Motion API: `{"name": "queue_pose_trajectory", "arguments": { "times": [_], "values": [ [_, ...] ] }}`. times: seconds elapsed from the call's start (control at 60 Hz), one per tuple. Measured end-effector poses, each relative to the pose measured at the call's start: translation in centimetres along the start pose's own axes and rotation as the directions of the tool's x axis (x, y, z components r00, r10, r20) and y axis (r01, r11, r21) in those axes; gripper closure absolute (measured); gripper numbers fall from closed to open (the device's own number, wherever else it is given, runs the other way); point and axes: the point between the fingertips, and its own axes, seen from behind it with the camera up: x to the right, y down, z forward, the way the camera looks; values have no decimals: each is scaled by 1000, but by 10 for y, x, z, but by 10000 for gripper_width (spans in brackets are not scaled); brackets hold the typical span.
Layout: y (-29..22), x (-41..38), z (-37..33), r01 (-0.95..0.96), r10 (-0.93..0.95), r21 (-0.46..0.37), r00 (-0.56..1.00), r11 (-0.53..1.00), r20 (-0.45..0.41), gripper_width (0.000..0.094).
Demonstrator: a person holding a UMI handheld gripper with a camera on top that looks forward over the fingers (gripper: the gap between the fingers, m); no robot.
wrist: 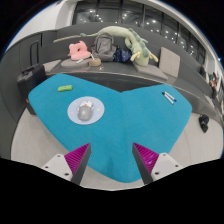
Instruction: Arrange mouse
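Note:
A grey mouse (87, 110) lies on a round light-blue mouse pad (84, 111) on the teal table cover (120, 125), ahead of my fingers and a little to the left. My gripper (112, 158) is open and empty, held above the near edge of the cover. Its two magenta pads (78, 157) stand wide apart with nothing between them.
A small green item (66, 88) lies beyond the mouse at the far left of the cover. A blue pen-like item (168, 97) lies at the far right. Plush toys (130, 45) and a pink toy (76, 49) sit on a counter behind the table.

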Motion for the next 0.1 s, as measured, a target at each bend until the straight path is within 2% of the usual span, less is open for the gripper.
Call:
{"name": "queue_pose_trajectory", "arguments": {
  "times": [0.1],
  "values": [
    [-13,19,3,24,-20,52,998,998,-59,88]
  ]
}}
